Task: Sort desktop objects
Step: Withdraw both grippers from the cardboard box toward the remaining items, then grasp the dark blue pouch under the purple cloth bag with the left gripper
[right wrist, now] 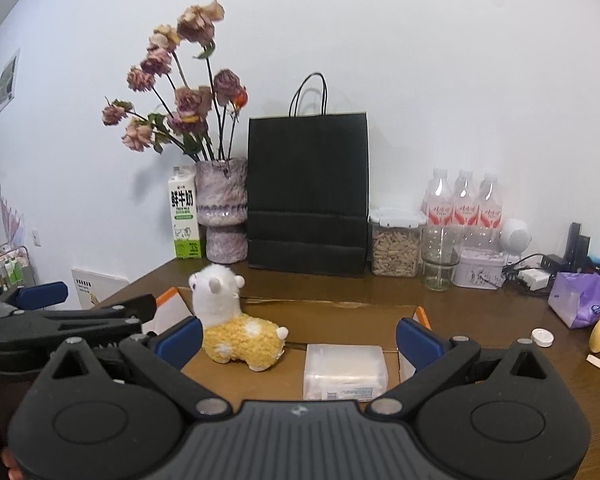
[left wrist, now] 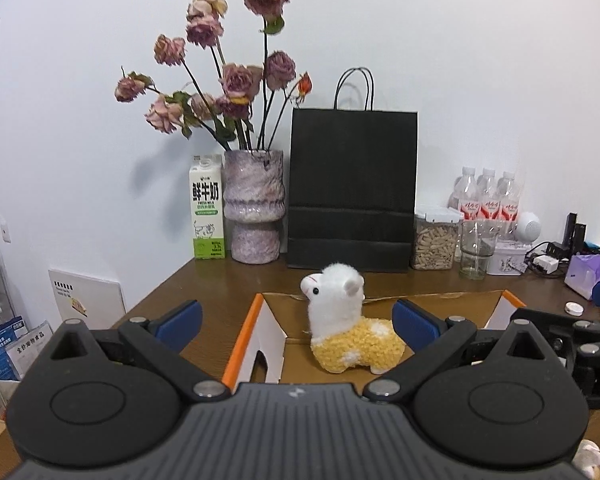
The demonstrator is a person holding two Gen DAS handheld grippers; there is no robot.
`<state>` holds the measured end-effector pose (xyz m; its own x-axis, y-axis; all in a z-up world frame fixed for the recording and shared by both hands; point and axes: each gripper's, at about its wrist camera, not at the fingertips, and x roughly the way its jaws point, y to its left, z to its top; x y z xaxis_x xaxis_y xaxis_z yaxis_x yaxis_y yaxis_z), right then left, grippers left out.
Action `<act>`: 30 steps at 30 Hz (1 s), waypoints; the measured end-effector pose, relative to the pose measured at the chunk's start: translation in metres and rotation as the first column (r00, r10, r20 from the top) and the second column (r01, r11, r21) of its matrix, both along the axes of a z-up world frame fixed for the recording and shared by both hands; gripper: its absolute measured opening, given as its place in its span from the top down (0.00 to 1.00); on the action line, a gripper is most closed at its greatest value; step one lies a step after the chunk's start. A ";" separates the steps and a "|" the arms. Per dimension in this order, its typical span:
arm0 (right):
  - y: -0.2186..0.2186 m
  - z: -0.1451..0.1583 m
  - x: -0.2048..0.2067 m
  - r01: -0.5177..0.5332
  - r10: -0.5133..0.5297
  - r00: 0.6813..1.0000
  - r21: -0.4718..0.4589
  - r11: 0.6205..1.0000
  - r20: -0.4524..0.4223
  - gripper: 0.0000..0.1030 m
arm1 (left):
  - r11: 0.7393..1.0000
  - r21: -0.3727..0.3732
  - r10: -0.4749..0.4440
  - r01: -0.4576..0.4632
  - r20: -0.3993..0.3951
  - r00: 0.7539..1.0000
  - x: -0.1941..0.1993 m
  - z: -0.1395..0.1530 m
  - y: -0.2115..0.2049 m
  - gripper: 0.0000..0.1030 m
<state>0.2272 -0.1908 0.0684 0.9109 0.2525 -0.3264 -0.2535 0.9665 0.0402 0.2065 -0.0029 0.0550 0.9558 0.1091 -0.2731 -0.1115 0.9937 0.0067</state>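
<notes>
Plush alpaca (left wrist: 350, 326): white head, yellow fleecy body, upright, facing left, inside open cardboard box (left wrist: 256, 336) with orange-edged flaps. Clear plastic packet (right wrist: 344, 370): flat, pale contents, label strip at near edge, in same box, beside alpaca, apart.

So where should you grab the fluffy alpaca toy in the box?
Grip the alpaca plush across its yellow body from above: it stands upright in the cardboard box, the body is its widest, softest part, and the top is open. The right gripper is open and nearest.
</notes>
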 end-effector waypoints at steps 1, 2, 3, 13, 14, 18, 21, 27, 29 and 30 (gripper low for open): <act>-0.001 0.002 -0.006 -0.001 0.001 1.000 0.000 1.000 0.002 0.00 | 1.000 0.002 0.000 0.000 0.003 1.000 -0.005 0.002 0.001 0.00; -0.002 0.003 -0.010 -0.001 0.001 1.000 -0.001 1.000 0.003 0.00 | 1.000 0.006 0.000 0.000 0.006 1.000 -0.010 0.004 0.001 0.00; -0.003 0.004 -0.015 -0.002 0.002 1.000 -0.003 1.000 0.004 0.00 | 1.000 0.010 0.000 0.000 0.009 1.000 -0.015 0.005 0.002 0.00; -0.017 -0.006 -0.065 0.006 -0.007 1.000 -0.026 1.000 -0.022 0.00 | 1.000 0.031 0.008 -0.008 0.009 1.000 -0.067 0.008 0.018 0.00; -0.019 -0.008 -0.070 0.010 -0.010 1.000 -0.029 1.000 -0.026 0.00 | 0.999 0.036 0.004 -0.005 0.006 1.000 -0.073 0.006 0.019 0.00; -0.030 -0.020 -0.089 0.027 -0.029 0.998 -0.042 0.999 -0.049 0.00 | 0.998 0.056 -0.004 0.005 -0.024 1.000 -0.094 -0.006 0.025 0.00; -0.038 -0.033 -0.106 0.036 -0.040 0.996 -0.058 0.998 -0.076 0.00 | 0.998 0.057 -0.009 0.012 -0.055 0.998 -0.110 -0.018 0.031 0.00; -0.053 -0.065 -0.139 0.046 -0.058 0.987 -0.086 0.995 -0.148 0.00 | 0.998 0.029 -0.049 0.053 -0.136 0.989 -0.141 -0.046 0.039 0.00; -0.057 -0.075 -0.151 0.048 -0.063 0.982 -0.087 0.995 -0.180 0.00 | 0.996 0.030 -0.073 0.079 -0.172 0.982 -0.151 -0.056 0.037 0.00; -0.059 -0.080 -0.156 0.047 -0.064 0.979 -0.088 0.995 -0.196 0.00 | 0.995 0.035 -0.088 0.097 -0.189 0.978 -0.156 -0.060 0.035 0.00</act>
